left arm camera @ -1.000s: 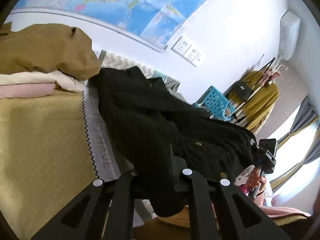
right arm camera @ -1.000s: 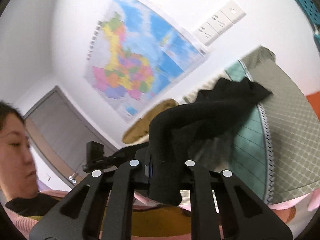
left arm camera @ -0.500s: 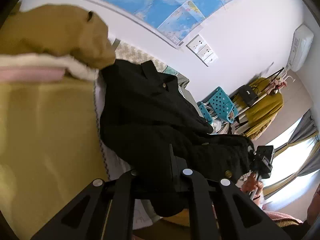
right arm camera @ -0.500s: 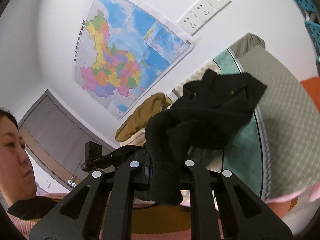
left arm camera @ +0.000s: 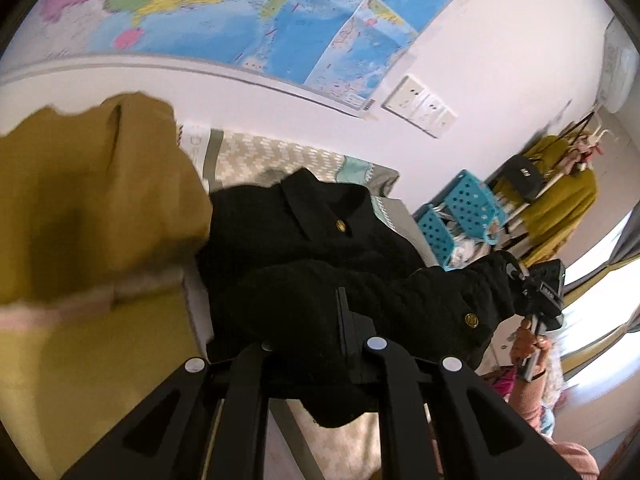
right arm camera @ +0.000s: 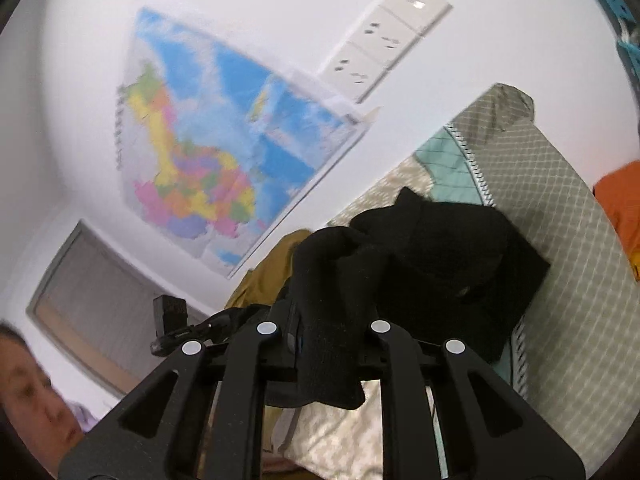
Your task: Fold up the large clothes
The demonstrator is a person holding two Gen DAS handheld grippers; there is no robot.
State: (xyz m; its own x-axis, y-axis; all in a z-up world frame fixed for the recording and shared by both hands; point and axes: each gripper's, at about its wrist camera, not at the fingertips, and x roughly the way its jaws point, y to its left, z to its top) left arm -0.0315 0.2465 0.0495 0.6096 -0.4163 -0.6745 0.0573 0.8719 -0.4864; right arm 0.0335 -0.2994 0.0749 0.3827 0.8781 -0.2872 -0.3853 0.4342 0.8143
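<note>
While both grippers clamp it, one black jacket (left arm camera: pixel 320 264) hangs over the bed (right arm camera: pixel 560 208). Left gripper (left arm camera: pixel 320 344) and right gripper (right arm camera: pixel 324 336): jaws pinched on fabric. Two gold buttons (left arm camera: pixel 341 225) visible.

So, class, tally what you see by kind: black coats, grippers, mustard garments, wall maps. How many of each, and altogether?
Black coat: 1
Grippers: 2, the left gripper and the right gripper, each shut on the black coat
Mustard garments: 2, the pile garment and the rack garment
Map: 1
Total: 6
</note>
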